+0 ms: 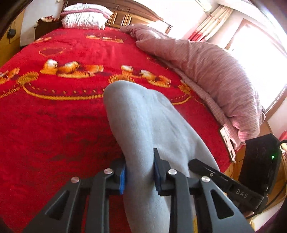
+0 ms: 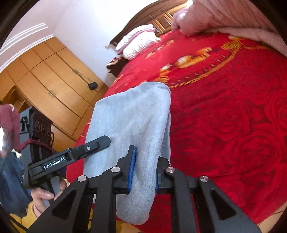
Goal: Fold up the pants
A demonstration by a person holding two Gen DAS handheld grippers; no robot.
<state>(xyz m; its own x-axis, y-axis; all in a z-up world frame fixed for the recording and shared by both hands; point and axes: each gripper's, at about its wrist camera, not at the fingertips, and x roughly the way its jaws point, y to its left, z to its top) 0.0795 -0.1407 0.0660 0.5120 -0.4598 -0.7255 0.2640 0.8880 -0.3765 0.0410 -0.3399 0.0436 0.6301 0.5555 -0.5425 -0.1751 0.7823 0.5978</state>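
Red blanket with tiger motifs covers the bed (pink quilt heaped far right). Grey pants hang bunched above it, pinched by left gripper and right gripper alike.

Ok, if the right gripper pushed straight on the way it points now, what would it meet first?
The grey pants bunched in the right gripper lead the way; beyond them, probably the red blanket, though depth is unclear.

Left gripper clamped on grey pants, blue-padded fingers pressing a fold on both sides. Cloth lifted over the red bedspread. Pink quilt heaped at right, pillows far back.
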